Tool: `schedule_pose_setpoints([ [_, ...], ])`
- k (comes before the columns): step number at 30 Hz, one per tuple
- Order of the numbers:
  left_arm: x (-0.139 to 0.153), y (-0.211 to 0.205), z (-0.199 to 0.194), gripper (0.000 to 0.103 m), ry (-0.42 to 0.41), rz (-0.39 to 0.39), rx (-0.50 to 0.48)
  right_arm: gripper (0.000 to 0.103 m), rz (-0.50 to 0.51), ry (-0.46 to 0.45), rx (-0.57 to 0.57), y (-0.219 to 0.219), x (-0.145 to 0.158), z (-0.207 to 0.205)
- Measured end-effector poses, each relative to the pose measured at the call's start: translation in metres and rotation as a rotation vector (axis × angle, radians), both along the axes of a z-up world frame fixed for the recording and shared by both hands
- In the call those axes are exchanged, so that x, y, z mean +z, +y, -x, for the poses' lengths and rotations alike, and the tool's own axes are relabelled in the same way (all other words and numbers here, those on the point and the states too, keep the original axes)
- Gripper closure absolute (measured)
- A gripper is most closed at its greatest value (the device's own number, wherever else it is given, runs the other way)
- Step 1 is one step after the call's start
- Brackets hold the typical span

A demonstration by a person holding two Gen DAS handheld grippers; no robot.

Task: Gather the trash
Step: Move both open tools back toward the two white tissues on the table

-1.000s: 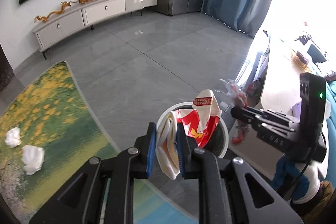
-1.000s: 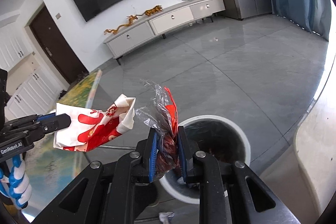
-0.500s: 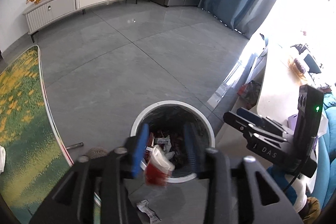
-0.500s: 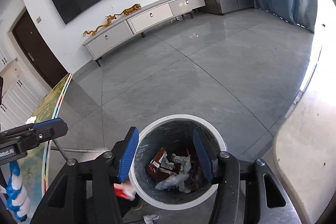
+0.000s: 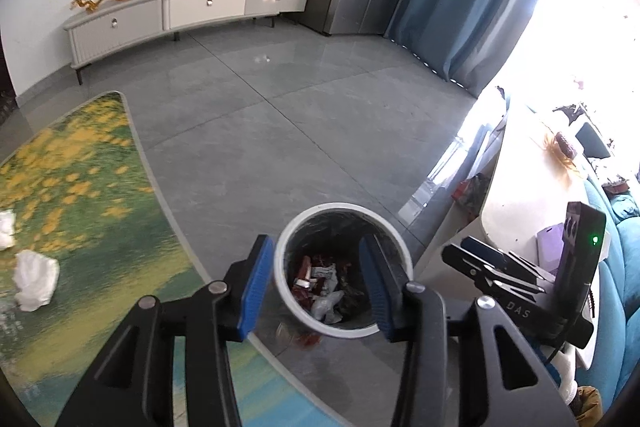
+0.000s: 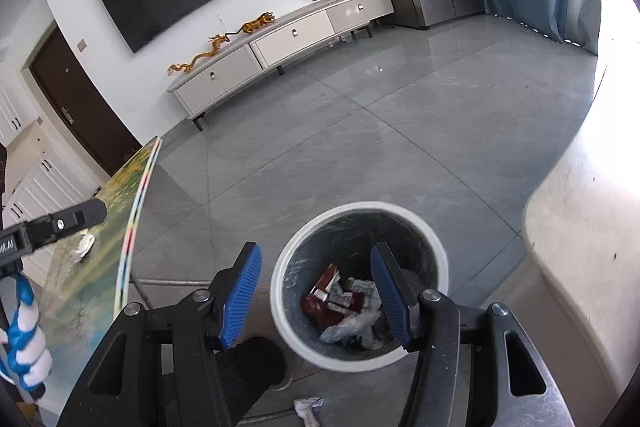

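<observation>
- Landmark: white-rimmed trash bin (image 5: 343, 269) (image 6: 359, 282) on grey tile floor (image 5: 280, 131), dark liner inside.
- Left gripper (image 5: 318, 281) hangs above the bin, jaws spread wide, nothing between the blue pads; they have just been opening.
- Right gripper (image 6: 322, 293) also above the bin, jaws wide and empty, likewise just opened. It shows in the left wrist view to the right of the bin (image 5: 486, 269).
- Trash in the bin (image 6: 344, 303): red-and-white wrappers and crumpled clear plastic lie on the bottom.
- A red wrapper (image 5: 300, 337) lies on the floor just beside the bin's near side, outside it. Another small white scrap (image 6: 308, 407) is on the floor near the bin.
- Green-and-yellow rug (image 5: 80, 227) lies left of the bin; two crumpled white tissues (image 5: 34, 285) rest on it, well apart from the bin.
- Pale table edge (image 6: 580, 247) stands right of the bin, close to it.
- TV cabinet (image 5: 180, 11) sits far beyond the bin against the wall.
- A dark object (image 6: 252, 363) sits under the right gripper's left finger, beside the bin; what it is cannot be told.
</observation>
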State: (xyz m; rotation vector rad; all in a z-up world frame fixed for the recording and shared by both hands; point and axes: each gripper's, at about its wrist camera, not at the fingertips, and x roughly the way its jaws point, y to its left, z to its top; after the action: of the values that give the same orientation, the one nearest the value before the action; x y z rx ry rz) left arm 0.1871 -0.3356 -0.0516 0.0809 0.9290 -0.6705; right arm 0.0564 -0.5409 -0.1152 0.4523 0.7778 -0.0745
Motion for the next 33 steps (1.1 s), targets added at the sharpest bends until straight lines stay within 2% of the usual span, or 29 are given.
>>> schedule_pose_setpoints([
  [11, -0.002, 0.042, 0.012, 0.06, 0.009, -0.022, 0.066, 0.048, -0.109, 0.112, -0.014, -0.004, -0.055, 0.049],
  [15, -0.005, 0.053, 0.016, 0.06, 0.019, -0.018, 0.086, 0.048, -0.125, 0.137, -0.014, -0.002, -0.062, 0.055],
  [23, -0.008, 0.101, 0.021, 0.06, 0.048, 0.0, 0.152, 0.048, -0.059, 0.101, 0.03, 0.017, -0.028, 0.045],
  [25, -0.007, 0.12, 0.023, 0.056, 0.05, 0.013, 0.178, 0.048, -0.038, 0.088, 0.035, 0.022, -0.016, 0.043],
  [27, -0.007, 0.138, 0.023, 0.052, 0.046, 0.023, 0.203, 0.048, -0.01, 0.073, 0.039, 0.028, -0.001, 0.042],
  [33, -0.003, 0.202, 0.026, 0.052, 0.033, 0.046, 0.288, 0.048, 0.058, 0.01, 0.065, 0.053, 0.047, 0.038],
])
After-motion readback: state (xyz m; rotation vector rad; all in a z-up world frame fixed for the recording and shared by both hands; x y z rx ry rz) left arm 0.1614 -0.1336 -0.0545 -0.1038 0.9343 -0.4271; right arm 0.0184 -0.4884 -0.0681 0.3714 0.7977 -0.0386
